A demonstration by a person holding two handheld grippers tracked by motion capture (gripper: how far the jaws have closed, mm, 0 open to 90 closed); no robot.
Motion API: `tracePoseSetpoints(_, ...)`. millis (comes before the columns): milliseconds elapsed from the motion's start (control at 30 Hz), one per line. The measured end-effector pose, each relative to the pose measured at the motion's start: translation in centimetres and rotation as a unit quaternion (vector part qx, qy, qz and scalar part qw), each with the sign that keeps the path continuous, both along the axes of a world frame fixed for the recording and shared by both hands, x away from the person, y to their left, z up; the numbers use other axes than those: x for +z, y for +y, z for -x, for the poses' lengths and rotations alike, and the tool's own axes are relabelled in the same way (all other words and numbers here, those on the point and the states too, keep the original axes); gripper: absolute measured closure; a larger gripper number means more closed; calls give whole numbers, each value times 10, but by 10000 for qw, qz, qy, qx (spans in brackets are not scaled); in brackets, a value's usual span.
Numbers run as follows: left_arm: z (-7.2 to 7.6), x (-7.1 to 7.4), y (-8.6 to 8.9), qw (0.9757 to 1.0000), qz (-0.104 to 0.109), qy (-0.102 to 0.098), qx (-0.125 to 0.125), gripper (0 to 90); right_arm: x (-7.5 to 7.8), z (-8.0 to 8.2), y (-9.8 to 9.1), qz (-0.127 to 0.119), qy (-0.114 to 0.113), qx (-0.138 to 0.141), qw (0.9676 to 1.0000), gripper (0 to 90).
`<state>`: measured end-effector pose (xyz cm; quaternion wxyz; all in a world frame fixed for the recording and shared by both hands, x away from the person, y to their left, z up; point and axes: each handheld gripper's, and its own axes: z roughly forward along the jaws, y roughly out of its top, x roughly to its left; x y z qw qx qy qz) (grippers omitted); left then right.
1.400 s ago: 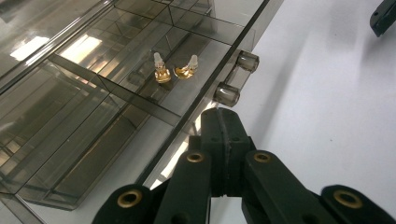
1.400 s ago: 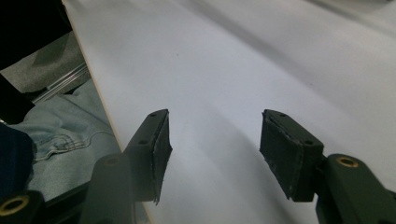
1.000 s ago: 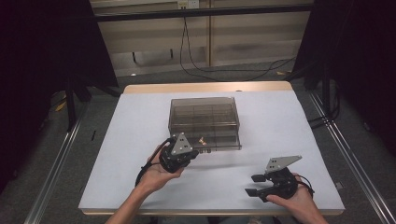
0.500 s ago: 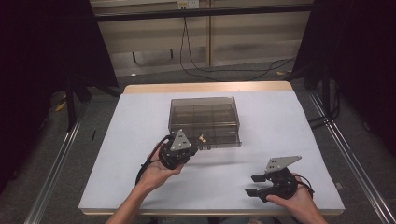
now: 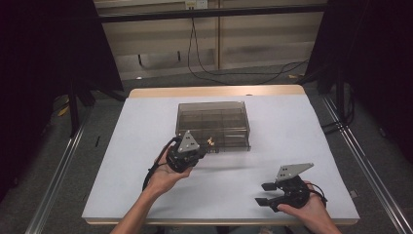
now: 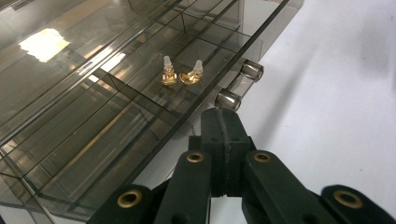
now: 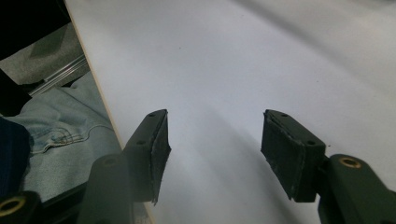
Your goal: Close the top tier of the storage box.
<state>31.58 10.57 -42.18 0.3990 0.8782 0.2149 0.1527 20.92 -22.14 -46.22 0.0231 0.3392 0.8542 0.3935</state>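
In the high view, a smoke-grey transparent plastic compartment box sits mid-bench on the white-topped bench. The left claw is at the box's near edge, just beside a pair of small gold earrings in a front compartment. The right claw rests well apart, near the bench's front right edge.

In the left gripper view, the left claw is clenched with nothing between its jaws, its tip just short of the box's two round clear knobs; the earrings lie beyond.

In the right gripper view, the right claw stands released over bare bench.
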Motion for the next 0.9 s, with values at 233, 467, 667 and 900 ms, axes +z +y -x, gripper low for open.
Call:
tracePoseSetpoints(233,-6,3,2,9999,37,-3,100,900,0,0,0,4,26,6,10000,406)
tracePoseSetpoints(467,-11,4,-3,9998,94,-3,153,900,0,-1,0,-12,13,25,10000,406)
tracePoseSetpoints(667,-15,5,-5,9998,103,-4,196,900,1,-1,-2,-169,73,10,9998,404)
tracePoseSetpoints(900,-22,4,-8,9996,45,4,295,900,-1,-3,-1,-187,64,59,9998,404)
